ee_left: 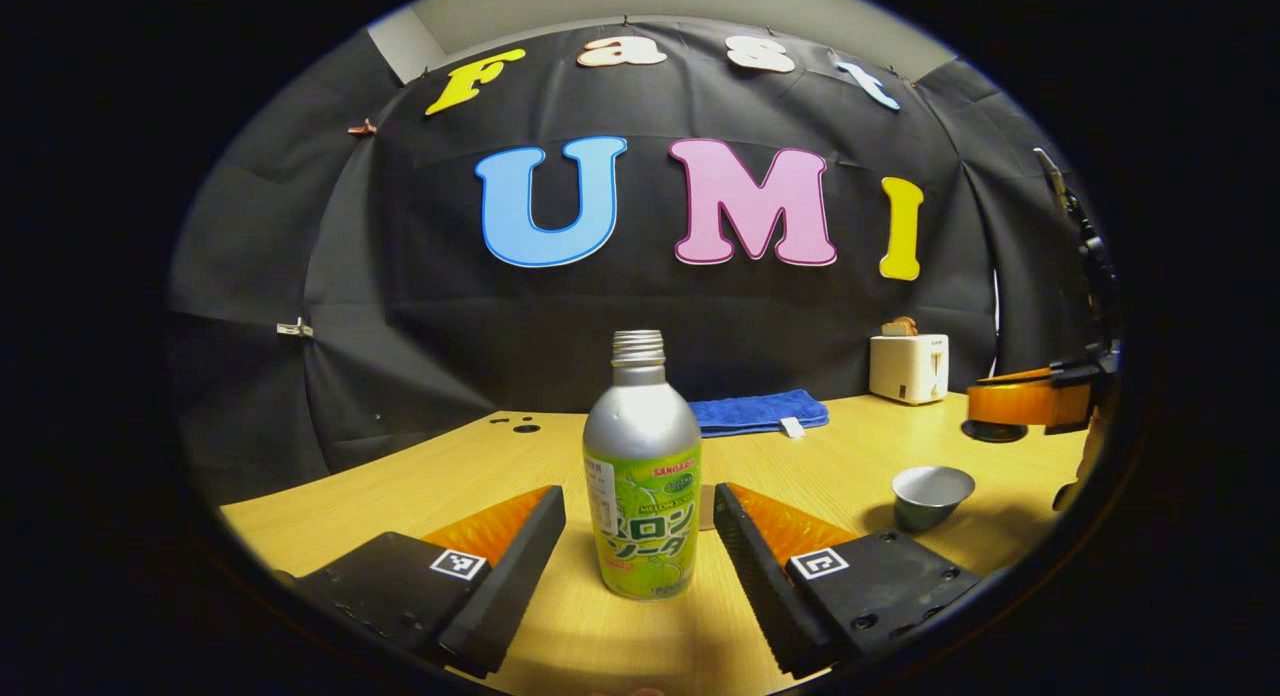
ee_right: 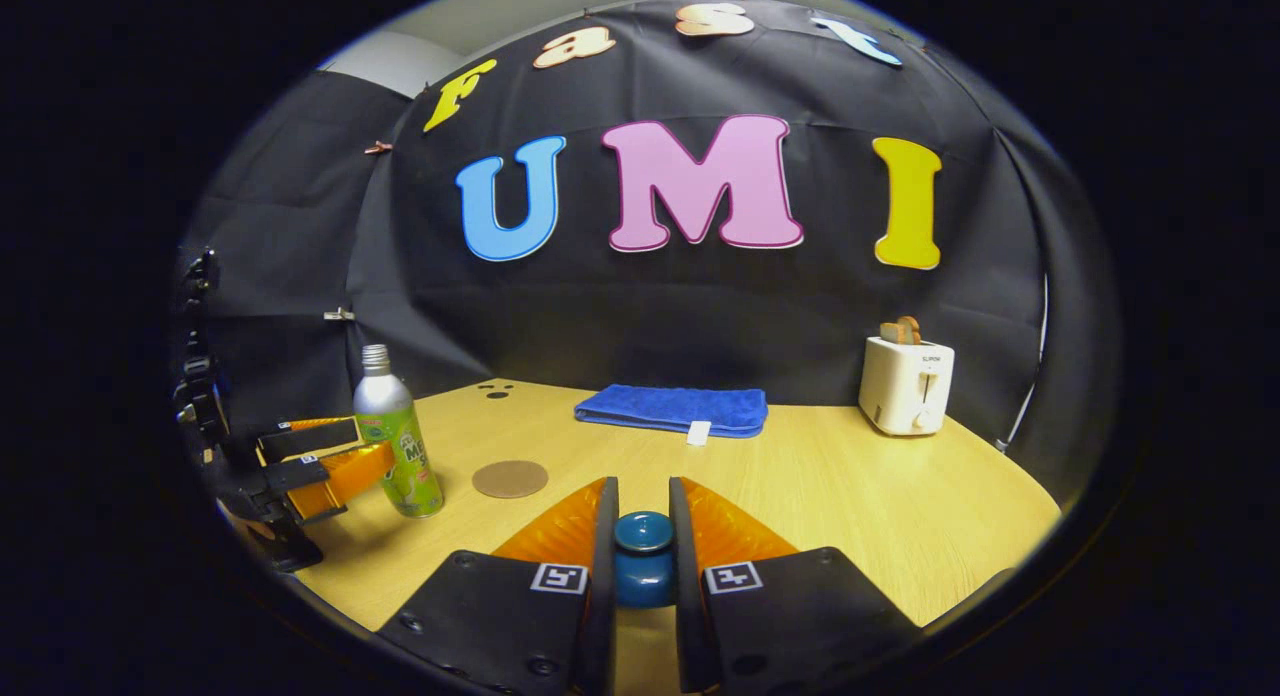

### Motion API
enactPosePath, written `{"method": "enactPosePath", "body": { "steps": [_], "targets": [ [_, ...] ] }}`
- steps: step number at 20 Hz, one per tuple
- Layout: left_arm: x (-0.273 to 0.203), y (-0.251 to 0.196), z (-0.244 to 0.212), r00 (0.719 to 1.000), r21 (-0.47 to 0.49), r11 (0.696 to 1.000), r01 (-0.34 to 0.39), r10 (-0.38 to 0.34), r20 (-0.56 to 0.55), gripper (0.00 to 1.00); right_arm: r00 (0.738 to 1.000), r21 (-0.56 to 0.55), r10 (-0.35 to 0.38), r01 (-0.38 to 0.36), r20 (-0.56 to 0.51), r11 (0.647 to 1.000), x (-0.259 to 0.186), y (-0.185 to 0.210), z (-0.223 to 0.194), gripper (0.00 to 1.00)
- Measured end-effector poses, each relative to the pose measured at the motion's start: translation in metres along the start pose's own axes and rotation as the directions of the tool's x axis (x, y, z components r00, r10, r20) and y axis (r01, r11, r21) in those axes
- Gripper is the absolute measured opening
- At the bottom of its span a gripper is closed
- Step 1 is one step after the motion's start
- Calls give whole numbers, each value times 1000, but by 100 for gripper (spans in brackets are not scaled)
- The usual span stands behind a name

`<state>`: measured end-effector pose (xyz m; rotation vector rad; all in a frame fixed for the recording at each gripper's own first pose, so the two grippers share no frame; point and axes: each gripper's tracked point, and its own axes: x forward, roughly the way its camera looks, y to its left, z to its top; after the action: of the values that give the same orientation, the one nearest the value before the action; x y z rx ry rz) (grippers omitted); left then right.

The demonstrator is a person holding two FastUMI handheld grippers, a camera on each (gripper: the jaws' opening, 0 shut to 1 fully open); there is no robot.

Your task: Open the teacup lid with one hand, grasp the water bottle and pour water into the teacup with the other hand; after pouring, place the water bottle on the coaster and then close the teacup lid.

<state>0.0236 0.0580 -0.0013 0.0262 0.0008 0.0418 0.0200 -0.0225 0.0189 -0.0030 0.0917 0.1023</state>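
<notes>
Left gripper [ee_left: 640, 536] wide open, fingers either side of the water bottle [ee_left: 642, 476] – no contact, bottle upright on the table [ee_left: 850, 456]. Teacup [ee_left: 932, 496] uncovered at 3 o'clock. Right gripper [ee_right: 643, 546] clamped on the lid [ee_right: 643, 559] – coaster [ee_right: 510, 478] at 10 o'clock.

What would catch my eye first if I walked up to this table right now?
Probably the silver and green water bottle, standing upright between the open left tongs, which do not touch it. Next, the right tongs pinching the blue knob of the teacup lid, while the open teacup sits on the wooden table. At the back stand a white toaster and a folded blue towel.
</notes>
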Motion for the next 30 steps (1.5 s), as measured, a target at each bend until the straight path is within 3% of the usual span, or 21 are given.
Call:
{"method": "enactPosePath", "body": {
  "steps": [6,7,8,10,12,14,17,23,25,26,28,30],
  "targets": [
    [35,-2,0,1000,25,999,23,-23,2,95,998,25,-63,64,-32,998,-5,-36,-26,28],
    [38,-1,0,1000,28,999,19,-19,2,95,998,37,-65,66,-27,997,-5,-38,-27,23],
    [43,-1,0,1000,29,999,21,-21,3,95,998,46,-65,66,-19,997,-4,-38,-28,28],
    [48,1,0,1000,27,999,18,-18,3,95,998,46,-66,67,-9,997,-2,-40,-29,23],
    [52,1,1,1000,27,999,19,-19,4,94,998,40,-64,64,-1,997,-3,-41,-31,28],
    [53,3,0,1000,31,999,11,-11,2,85,997,37,-70,69,24,997,-1,-42,-27,28],
    [53,-1,-1,1000,34,999,16,-16,0,82,996,14,-76,76,56,997,-1,-42,-23,28],
    [55,-20,2,998,207,977,60,-58,-13,79,990,14,-107,107,87,994,-3,-55,-17,28],
    [55,-32,7,996,322,943,86,-84,-21,79,989,14,-121,120,87,993,-2,-62,-17,28],
    [54,-37,12,996,401,912,91,-92,-16,79,988,15,-131,130,86,991,0,-65,-17,28],
    [52,-51,25,992,565,819,98,-126,12,80,985,16,-151,150,87,989,-1,-72,-16,28],
    [49,-70,29,983,703,703,111,-180,25,79,984,17,-155,154,87,988,-1,-76,-16,28]
  ]
}}
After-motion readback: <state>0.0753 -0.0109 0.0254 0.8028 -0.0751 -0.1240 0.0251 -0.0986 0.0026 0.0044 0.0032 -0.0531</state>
